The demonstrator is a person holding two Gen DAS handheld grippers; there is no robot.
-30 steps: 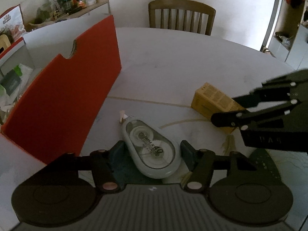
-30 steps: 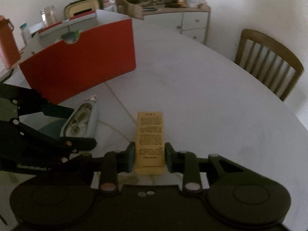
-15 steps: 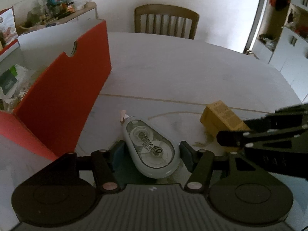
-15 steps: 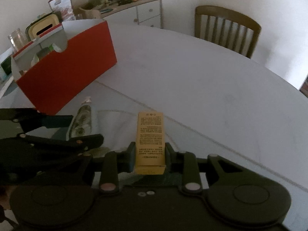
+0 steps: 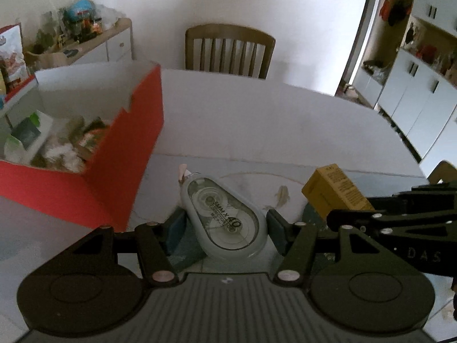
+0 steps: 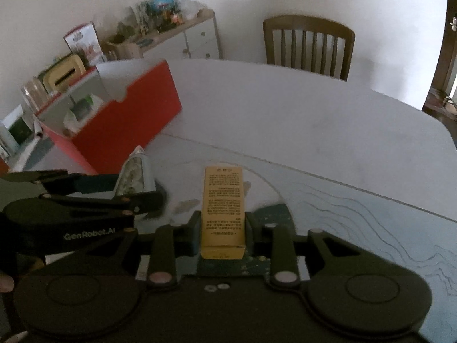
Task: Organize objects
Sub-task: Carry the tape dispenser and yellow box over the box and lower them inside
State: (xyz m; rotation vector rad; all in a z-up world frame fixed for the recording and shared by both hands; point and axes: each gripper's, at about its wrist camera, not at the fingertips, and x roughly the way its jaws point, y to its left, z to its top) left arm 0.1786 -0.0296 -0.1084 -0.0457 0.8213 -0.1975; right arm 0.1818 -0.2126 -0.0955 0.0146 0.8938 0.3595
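My left gripper is shut on a grey correction tape dispenser and holds it above the table. My right gripper is shut on a small yellow box, also lifted. The yellow box shows in the left wrist view to the right, and the dispenser shows in the right wrist view to the left. A red open box with white inner walls stands at the left; it holds several packets. It also shows in the right wrist view.
A white oval table carries the box. A wooden chair stands at the far side. A cluttered sideboard lines the back left wall. White cabinets stand at the right.
Both grippers have risen with their objects, so the red box's inside now shows. The two grippers stay side by side.
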